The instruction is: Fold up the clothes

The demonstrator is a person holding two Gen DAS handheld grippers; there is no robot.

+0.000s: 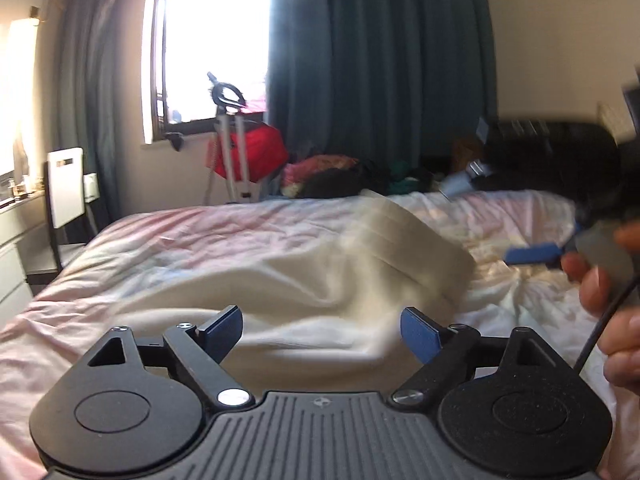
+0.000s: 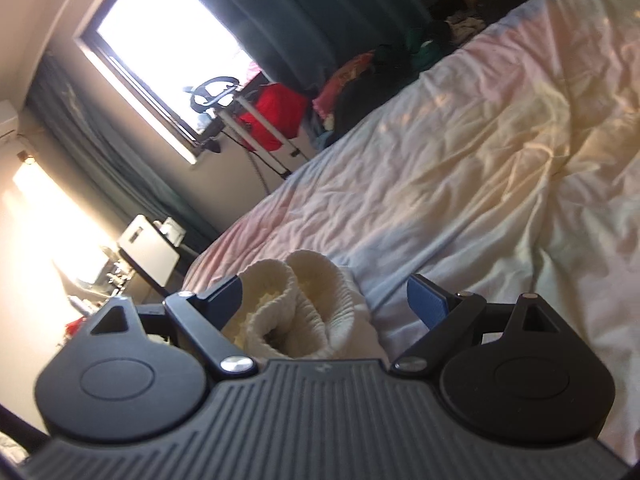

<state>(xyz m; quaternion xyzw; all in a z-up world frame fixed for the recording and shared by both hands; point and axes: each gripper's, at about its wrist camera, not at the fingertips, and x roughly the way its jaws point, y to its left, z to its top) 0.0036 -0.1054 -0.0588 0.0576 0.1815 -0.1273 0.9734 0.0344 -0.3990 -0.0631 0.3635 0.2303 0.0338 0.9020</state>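
- Left claw (image 1: pixel 321 332) wide, empty; cream garment (image 1: pixel 320 276) ahead on bed (image 1: pixel 140 240), laid out for folding.
- Right claw (image 2: pixel 325 306) wide; knit cuff (image 2: pixel 298 312) lies loose between jaws, likely next grab.

**Two matching black hand-held grippers**

We see the left gripper (image 1: pixel 320 334) as a black plastic body with a ribbed grey-black top plate, a small round emblem at its front edge, and two round black discs at either side. Black link arms, pinned with silver screws, carry blue-padded fingers (image 1: pixel 420 334). The right gripper (image 2: pixel 324 304) is built alike: ribbed plate, twin discs, silver screws, blue fingers (image 2: pixel 426 300). In the left view a bare hand (image 1: pixel 612 308) grips the other unit's grey handle, a thin black cable running by it.
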